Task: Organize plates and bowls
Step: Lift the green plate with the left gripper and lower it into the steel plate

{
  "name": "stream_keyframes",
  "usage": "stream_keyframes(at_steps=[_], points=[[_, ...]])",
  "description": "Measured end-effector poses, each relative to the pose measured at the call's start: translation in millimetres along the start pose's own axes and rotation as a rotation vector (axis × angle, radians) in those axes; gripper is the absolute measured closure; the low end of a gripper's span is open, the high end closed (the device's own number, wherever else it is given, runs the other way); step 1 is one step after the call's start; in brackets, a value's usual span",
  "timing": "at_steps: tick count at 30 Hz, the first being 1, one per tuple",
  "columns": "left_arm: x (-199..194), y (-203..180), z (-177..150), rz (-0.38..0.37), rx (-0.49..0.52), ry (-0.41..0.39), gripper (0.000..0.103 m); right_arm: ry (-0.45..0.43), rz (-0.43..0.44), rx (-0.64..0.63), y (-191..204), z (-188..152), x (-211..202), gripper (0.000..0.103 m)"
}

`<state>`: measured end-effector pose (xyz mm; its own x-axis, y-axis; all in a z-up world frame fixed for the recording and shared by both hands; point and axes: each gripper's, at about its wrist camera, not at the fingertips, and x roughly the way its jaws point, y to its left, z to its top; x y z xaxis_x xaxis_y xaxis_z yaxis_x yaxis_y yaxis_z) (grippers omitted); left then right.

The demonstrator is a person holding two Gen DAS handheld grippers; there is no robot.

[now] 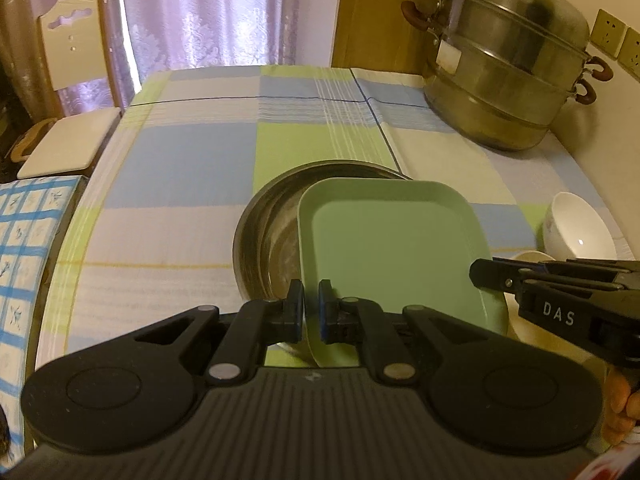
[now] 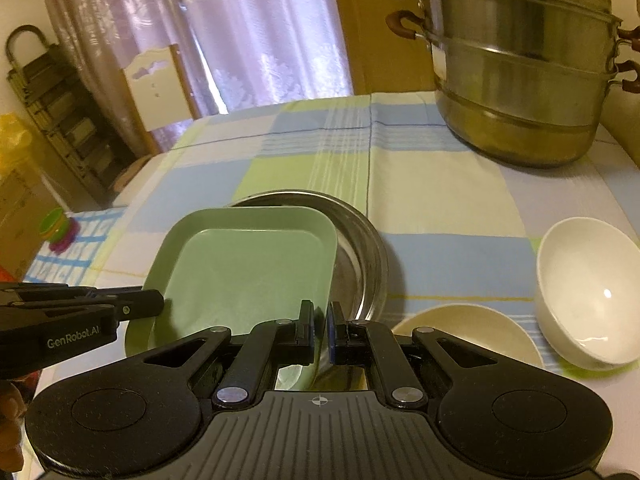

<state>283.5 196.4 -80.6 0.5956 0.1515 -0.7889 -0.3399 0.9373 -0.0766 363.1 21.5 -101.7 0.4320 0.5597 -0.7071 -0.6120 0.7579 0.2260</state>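
Both the left gripper [image 1: 311,312] and right gripper [image 2: 320,330] clamp the green square plate [image 1: 394,248] above the steel pan [image 1: 262,240]; cream plate [image 2: 460,330] and white bowl [image 2: 588,288] remain unsorted on the desk [image 1: 180,168].

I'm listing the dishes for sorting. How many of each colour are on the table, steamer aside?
Green: 1, square plate
Steel: 1, round pan
White: 1, bowl
Cream: 1, plate
Total: 4
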Motion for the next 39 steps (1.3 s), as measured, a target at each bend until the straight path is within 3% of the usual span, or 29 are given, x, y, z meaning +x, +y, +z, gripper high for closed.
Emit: stream_keyframes(at_steps=[10, 27, 39], points=[[38.6, 16.7, 14.6, -0.036, 0.023, 0.054, 0.097, 0.048, -0.060, 0.033, -1.1, 9.6, 40.3, 0.096], [71.4, 26.1, 22.6, -0.061, 0.030, 0.106, 0.097, 0.108, -0.113, 0.044, -1.3, 12.2, 69.1, 0.096], [70.9, 27.9, 28.7, -0.068, 0.043, 0.089, 0.095, 0.069, -0.131, 0.084, -4.8, 16.7, 65.0, 0.096]])
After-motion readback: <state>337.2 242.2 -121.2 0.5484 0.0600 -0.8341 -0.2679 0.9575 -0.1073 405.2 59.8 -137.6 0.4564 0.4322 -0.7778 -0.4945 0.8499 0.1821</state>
